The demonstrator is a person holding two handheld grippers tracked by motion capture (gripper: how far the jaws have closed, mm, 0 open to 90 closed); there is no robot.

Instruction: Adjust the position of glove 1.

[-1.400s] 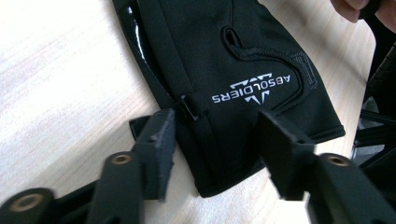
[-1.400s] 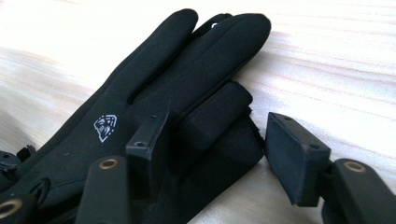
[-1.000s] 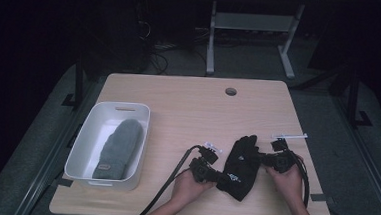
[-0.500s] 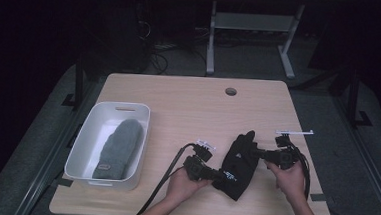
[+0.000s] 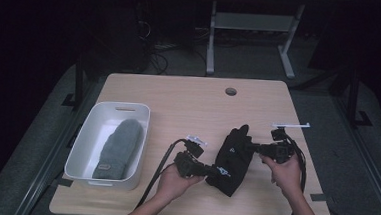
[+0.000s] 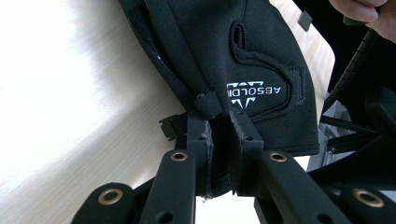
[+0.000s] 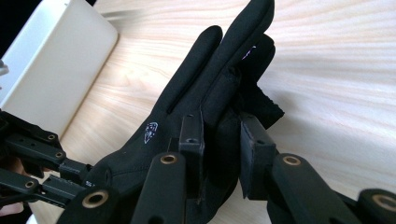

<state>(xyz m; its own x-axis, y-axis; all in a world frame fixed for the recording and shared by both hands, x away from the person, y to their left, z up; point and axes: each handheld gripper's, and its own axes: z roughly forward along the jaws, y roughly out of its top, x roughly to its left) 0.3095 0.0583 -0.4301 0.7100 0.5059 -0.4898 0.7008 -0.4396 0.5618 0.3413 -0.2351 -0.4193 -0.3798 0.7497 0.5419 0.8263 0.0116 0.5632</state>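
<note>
A black glove with white lettering hangs between my two grippers over the table's front right part. My left gripper is shut on the glove's cuff end; in the left gripper view the jaws pinch the cuff edge of the glove. From the right side, my right gripper grips the glove near its fingers. The right gripper view has those jaws clamped on a fold of the glove, whose fingers point up and away.
A white bin stands at the table's front left and holds a grey mitten. The bin's corner lies beyond the glove in the right gripper view. A cable hole sits near the far edge.
Both hands and the glove have shifted slightly to the left. Both grippers have kept their hold on it.
</note>
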